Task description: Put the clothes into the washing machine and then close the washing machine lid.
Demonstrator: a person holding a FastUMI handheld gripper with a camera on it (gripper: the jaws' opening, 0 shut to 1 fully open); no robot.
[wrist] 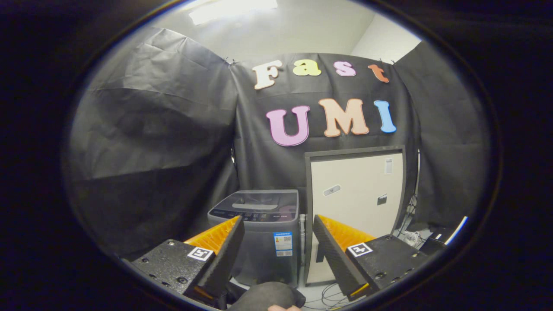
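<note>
I have the gripper (276,242) held wide apart, its two fingers spread with nothing between them and nothing pressed by either. Beyond the fingers, framed in the gap, stands the washing machine (259,235), a grey top-loader against the booth's cloth wall, with a pale panel (356,194) in a dark frame just beside it at its right flank. The washing machine lid (259,202) lies flat and closed over the top, flush behind the control strip at the front edge. At the very bottom, just under the fingers, a dark rounded mass (268,296) sits close to the camera; I cannot tell whether it is the clothes or a sleeve, and a bit of a hand (283,308) peeks beneath it.

A shut lid fits either clothes still waiting outside with the lid needing lifting, or a load already inside and the lid down again. Which, I cannot judge from here, so I'd first make out what that dark mass is
</note>
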